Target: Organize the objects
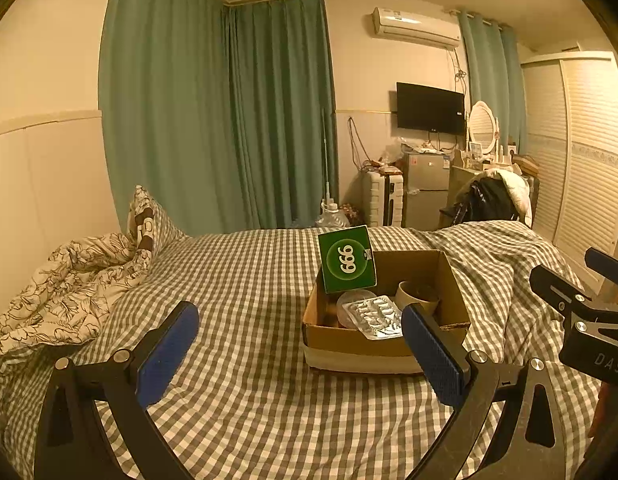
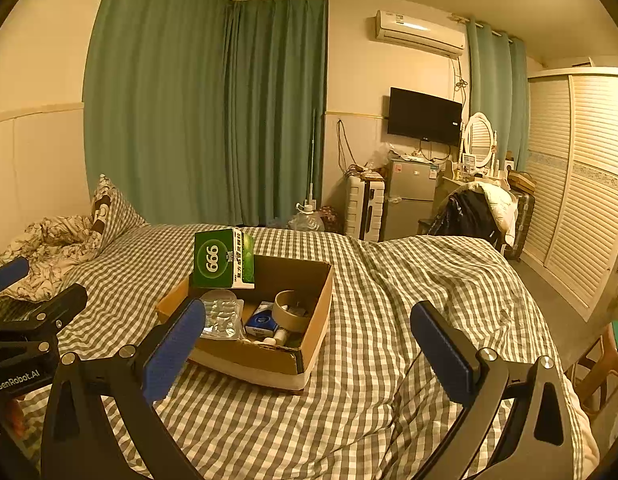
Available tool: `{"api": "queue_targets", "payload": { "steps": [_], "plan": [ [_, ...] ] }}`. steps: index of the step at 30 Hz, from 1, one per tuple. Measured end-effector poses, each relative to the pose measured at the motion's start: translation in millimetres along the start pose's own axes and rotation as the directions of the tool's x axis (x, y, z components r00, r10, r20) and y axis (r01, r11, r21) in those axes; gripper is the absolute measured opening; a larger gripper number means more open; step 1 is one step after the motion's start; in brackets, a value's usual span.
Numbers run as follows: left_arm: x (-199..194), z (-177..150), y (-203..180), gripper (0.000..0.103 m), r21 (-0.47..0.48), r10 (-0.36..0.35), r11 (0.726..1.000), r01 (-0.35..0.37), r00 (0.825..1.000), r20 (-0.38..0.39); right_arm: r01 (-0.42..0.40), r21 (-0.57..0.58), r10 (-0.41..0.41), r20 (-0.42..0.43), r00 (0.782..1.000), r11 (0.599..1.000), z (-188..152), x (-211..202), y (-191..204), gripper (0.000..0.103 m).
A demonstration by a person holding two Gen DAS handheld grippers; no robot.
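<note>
One cardboard box (image 2: 269,360), one green carton (image 2: 223,258), one blister pack (image 2: 223,318), one tape roll (image 2: 293,310).

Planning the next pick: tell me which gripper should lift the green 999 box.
Probably left: the green 999 box sits nearer the centre between its open fingers; the right gripper sees it off to the left.

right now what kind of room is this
A bedroom, most likely: a bed with a checked cover, a wardrobe with slatted doors, and a dressing mirror by the wall TV.

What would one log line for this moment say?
left gripper open | right gripper open | green box standing in cardboard box | nothing held
</note>
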State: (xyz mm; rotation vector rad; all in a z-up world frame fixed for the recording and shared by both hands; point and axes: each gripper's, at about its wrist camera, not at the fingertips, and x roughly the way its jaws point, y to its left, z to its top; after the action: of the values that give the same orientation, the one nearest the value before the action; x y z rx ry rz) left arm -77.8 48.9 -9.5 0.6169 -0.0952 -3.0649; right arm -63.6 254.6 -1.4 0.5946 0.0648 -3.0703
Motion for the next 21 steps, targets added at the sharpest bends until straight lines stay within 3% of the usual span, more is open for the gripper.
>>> {"api": "queue_targets", "payload": {
  "steps": [21],
  "plan": [
    [-0.6,3.2,3.5,0.103,-0.017,0.006,1.0,-0.006,1.0,-0.002,-0.021,0.013,0.021,-0.015,1.0,1.0,-0.2,5.2,-0.2,0.103]
  ]
}}
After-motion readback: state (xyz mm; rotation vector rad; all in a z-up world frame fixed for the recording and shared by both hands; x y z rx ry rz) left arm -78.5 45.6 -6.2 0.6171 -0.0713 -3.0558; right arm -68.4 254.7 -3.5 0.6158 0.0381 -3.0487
